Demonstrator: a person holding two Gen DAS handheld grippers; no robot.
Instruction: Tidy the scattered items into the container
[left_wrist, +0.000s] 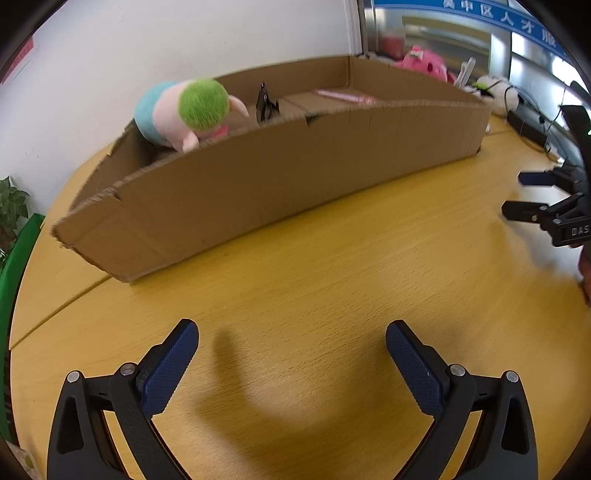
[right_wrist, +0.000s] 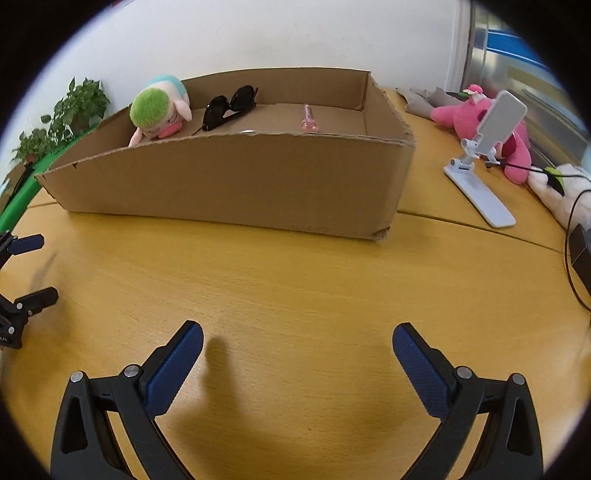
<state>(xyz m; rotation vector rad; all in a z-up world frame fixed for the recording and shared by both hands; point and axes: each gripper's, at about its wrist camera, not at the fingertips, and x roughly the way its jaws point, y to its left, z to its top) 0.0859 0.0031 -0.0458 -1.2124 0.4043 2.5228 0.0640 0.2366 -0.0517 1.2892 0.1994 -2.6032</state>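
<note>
A shallow cardboard box (right_wrist: 240, 184) stands on the wooden table (right_wrist: 295, 280); it also shows in the left wrist view (left_wrist: 258, 192). Inside it lie a green-haired plush toy (right_wrist: 159, 110), black sunglasses (right_wrist: 229, 107) and a pink pen-like item (right_wrist: 308, 120). The plush toy (left_wrist: 188, 110) and sunglasses (left_wrist: 266, 105) also show in the left wrist view. My left gripper (left_wrist: 291, 354) is open and empty above bare table in front of the box. My right gripper (right_wrist: 297, 354) is open and empty, also in front of the box.
A pink plush toy (right_wrist: 480, 122), a white phone stand (right_wrist: 484, 162), a white plush (right_wrist: 561, 195) and black cables lie right of the box. Potted plants (right_wrist: 70, 114) stand at the far left. Each gripper appears at the edge of the other's view (left_wrist: 543, 199).
</note>
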